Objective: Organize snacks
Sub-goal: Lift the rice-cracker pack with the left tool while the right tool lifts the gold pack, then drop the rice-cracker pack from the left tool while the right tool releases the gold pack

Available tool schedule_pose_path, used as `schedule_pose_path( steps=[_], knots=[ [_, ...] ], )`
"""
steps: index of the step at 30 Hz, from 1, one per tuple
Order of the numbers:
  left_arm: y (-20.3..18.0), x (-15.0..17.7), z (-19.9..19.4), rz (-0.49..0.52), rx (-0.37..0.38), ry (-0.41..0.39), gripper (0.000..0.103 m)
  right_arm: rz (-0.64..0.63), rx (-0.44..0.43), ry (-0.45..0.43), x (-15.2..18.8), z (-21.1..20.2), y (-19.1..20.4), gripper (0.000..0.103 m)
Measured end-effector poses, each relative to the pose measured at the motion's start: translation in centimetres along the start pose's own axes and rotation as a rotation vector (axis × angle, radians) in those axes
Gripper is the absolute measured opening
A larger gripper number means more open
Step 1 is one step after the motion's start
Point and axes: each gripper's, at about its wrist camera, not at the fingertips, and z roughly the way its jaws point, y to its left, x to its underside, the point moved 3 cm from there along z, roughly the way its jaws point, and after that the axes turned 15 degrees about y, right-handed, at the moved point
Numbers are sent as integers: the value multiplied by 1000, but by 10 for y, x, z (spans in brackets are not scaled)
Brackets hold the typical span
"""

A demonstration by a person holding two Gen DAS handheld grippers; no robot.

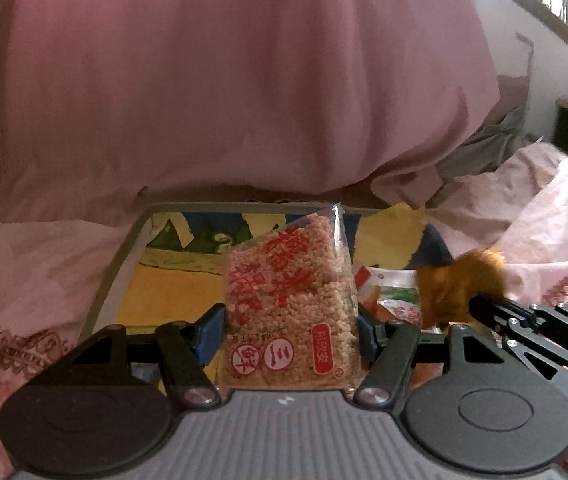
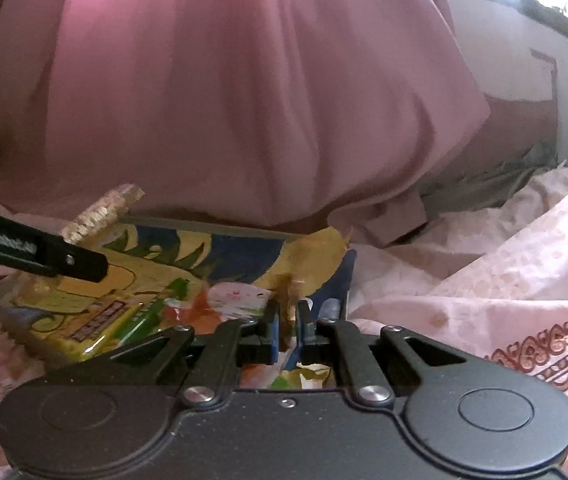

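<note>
Left hand-held gripper [image 1: 291, 338]: black linkage arms, silver screws, blue pads, ribbed grey body.

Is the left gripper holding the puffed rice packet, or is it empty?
Holding: the left gripper's blue pads press both sides of the puffed rice packet.

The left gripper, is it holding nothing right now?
No, the left gripper has a clear bag of puffed rice snack squeezed between its two blue pads.

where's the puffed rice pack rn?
Left wrist view, centre: the rice pack is clamped upright in the left gripper, above the yellow tray. The right gripper is on its right, holding something brown.
</note>
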Motion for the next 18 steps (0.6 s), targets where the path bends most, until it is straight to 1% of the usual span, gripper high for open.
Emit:
schedule_pose_path(
  steps=[3,9,11,13,18],
  knots=[
    [-6,-4,20,5,-20,30,69,0,-14,12,-1,8,0,8],
    [-17,-5,52,3,-21,76,69,20,-23,66,4,17,-5,10],
    [-19,-4,59,7,-27,84,70,29,-26,76,5,18,-6,11],
    [-22,-4,64,17,-30,85,70,30,-27,81,5,18,-6,14],
    [-27,-3,63,42,-48,88,70,26,-34,94,7,13,-3,18]
  ],
)
